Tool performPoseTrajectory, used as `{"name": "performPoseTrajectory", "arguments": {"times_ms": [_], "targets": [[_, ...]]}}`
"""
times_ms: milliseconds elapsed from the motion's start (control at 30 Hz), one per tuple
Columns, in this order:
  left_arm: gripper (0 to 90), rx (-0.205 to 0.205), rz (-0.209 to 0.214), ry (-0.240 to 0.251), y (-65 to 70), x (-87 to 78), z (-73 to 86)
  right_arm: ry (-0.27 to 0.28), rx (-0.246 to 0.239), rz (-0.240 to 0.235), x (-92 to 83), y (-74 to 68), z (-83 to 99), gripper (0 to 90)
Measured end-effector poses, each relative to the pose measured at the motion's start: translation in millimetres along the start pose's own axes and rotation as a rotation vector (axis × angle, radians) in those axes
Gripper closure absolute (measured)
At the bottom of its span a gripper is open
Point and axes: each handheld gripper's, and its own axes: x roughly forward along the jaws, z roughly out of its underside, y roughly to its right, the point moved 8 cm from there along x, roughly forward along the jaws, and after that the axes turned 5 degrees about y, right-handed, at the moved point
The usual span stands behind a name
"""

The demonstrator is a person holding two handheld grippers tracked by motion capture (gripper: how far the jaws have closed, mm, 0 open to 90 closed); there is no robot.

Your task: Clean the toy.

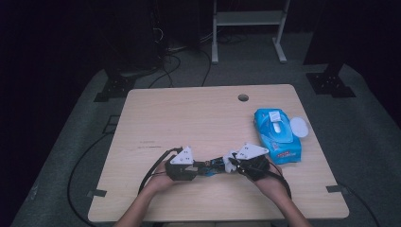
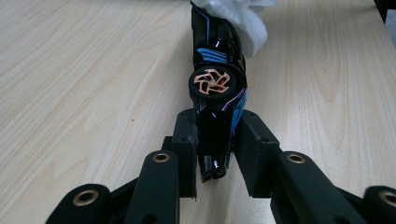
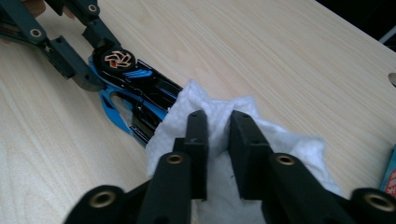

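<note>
A black and blue toy car [image 2: 217,84] with a copper wheel lies on its side on the wooden table [image 1: 189,118]. My left gripper [image 2: 215,140] is shut on one end of it, a pad on each flank. A crumpled white wipe [image 3: 280,144] covers the car's other end. My right gripper [image 3: 218,126] is shut on a bunched fold of that wipe. In the high view the left gripper [image 1: 201,168] and the right gripper [image 1: 236,165] face each other near the front edge, with the car [image 1: 215,165] between them. In the right gripper view, the left gripper [image 3: 88,60] holds the car [image 3: 140,88] at upper left.
A blue pack of wipes [image 1: 276,137] lies at the right of the table with its white lid [image 1: 299,126] flipped open. A cable hole [image 1: 243,98] sits near the far edge. Cables trail off the table's front left.
</note>
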Motion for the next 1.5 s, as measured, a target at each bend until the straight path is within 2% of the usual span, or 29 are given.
{"name": "performPoseTrajectory", "arguments": {"times_ms": [100, 133, 167, 233, 367, 400, 433, 533, 667, 700, 767, 800, 867, 1033, 1100, 1167, 1300, 1367, 1433, 1500], "targets": [[70.2, 0.004, 0.001, -0.002, 0.6, 0.3, -0.5, -0.010, 0.009, 0.035, -1.6, 6.7, 0.5, 85.0], [70.1, 0.004, 0.001, -0.002, 0.6, 0.3, -0.5, -0.010, 0.009, 0.035, -1.6, 6.7, 0.5, 85.0], [70.1, 0.002, 0.002, 0.001, 0.5, 0.7, -0.7, -0.004, 0.036, 0.030, -1.6, 9.9, 1.3, 85.8], [70.1, 0.001, 0.003, 0.002, 0.4, 0.8, -0.8, -0.009, 0.039, 0.031, -0.9, 10.3, 0.7, 86.5], [70.2, 0.004, 0.001, 0.000, 0.6, 1.0, -1.0, 0.009, 0.047, -0.028, 3.8, -1.4, -7.9, 86.7], [70.2, 0.004, 0.001, 0.000, 0.6, 1.0, -1.0, 0.009, 0.047, -0.028, 3.8, -1.4, -7.9, 86.7], [70.3, 0.000, 0.003, 0.002, 1.0, 1.0, -1.0, 0.019, 0.037, -0.081, 8.0, -13.1, -14.1, 86.7], [70.4, 0.002, 0.002, 0.003, 1.1, 0.5, -1.1, 0.003, 0.011, -0.097, 13.0, -19.4, -16.7, 86.7], [70.4, 0.003, 0.002, 0.001, 0.6, -0.8, -0.8, -0.006, 0.030, -0.076, 11.8, -10.0, -13.9, 86.8], [70.4, 0.001, 0.001, 0.002, 0.3, -0.6, -0.9, -0.010, 0.067, -0.061, 8.8, 0.8, -9.6, 86.9], [70.4, 0.003, 0.002, 0.005, 1.2, 0.6, -1.7, -0.014, 0.102, -0.069, 7.0, 7.4, -7.0, 87.0], [70.4, 0.003, 0.002, 0.005, 1.2, 0.6, -1.7, -0.014, 0.102, -0.069, 7.0, 7.4, -7.0, 87.0], [70.4, 0.002, 0.004, 0.004, 1.2, 0.9, -1.9, -0.021, 0.088, -0.070, 9.6, 2.7, -9.9, 87.1], [70.4, -0.001, 0.004, 0.005, 1.4, 0.7, -1.7, -0.007, 0.049, -0.143, 21.7, -23.4, -23.7, 87.1], [70.4, 0.000, 0.004, 0.005, 1.1, 0.4, -1.5, -0.009, 0.039, -0.147, 23.0, -26.4, -25.7, 87.2], [70.5, -0.003, 0.004, 0.005, 1.1, 0.2, -1.2, -0.017, 0.025, -0.143, 22.1, -25.1, -26.7, 87.2], [70.5, 0.003, 0.003, 0.004, 0.2, -0.4, -1.3, -0.007, 0.108, -0.098, 7.9, 5.2, -18.1, 87.3], [70.5, 0.004, 0.000, 0.003, -0.3, -0.4, -1.5, -0.012, 0.133, -0.094, 3.3, 16.1, -12.8, 87.3], [70.5, 0.004, -0.001, 0.002, -0.7, -0.5, -1.5, -0.027, 0.146, -0.094, 2.3, 21.6, -7.7, 87.3], [70.8, -0.008, -0.008, 0.006, -2.6, -1.5, -1.4, -0.036, 0.152, -0.107, 3.7, 21.2, -4.8, 87.3]]}}
